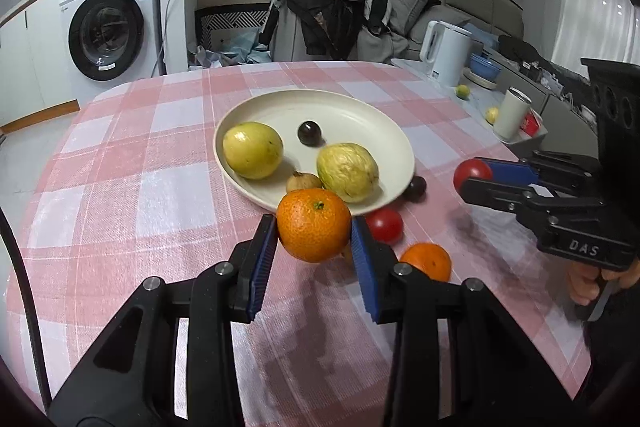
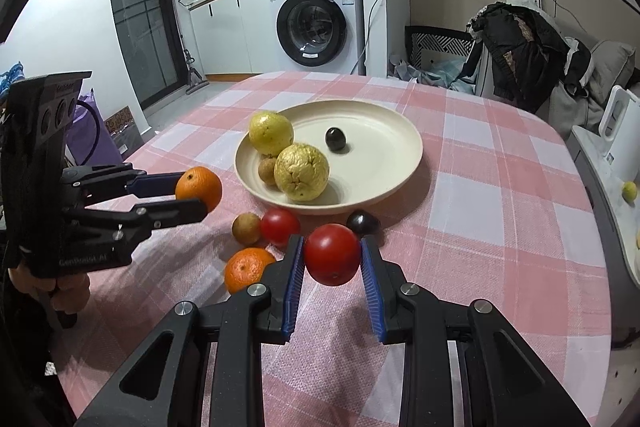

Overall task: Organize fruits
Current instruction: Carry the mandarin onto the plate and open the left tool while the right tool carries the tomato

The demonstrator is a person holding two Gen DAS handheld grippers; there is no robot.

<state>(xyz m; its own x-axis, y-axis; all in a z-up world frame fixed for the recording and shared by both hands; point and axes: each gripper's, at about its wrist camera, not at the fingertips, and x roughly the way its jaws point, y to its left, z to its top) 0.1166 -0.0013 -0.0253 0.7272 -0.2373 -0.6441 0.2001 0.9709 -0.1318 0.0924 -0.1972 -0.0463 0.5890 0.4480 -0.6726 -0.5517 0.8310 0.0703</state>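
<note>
My left gripper [image 1: 314, 227] is shut on an orange [image 1: 313, 225] and holds it above the cloth just in front of the cream plate [image 1: 360, 111]; it also shows in the right wrist view [image 2: 192, 193]. My right gripper [image 2: 331, 255] is shut on a red tomato [image 2: 331, 254], held above the table right of the plate; it also shows in the left wrist view [image 1: 472, 173]. The plate holds two yellow-green guavas [image 1: 253, 149] [image 1: 347, 171], a dark grape [image 1: 309, 133] and a small brown longan [image 1: 303, 181].
On the pink checked tablecloth [image 2: 500, 187] in front of the plate lie a second orange [image 2: 246, 269], a second tomato [image 2: 279, 225], a longan [image 2: 246, 228] and a dark grape [image 2: 362, 222]. A white kettle [image 1: 444, 53], a cup [image 1: 512, 113] and bowls stand on a side counter to the right.
</note>
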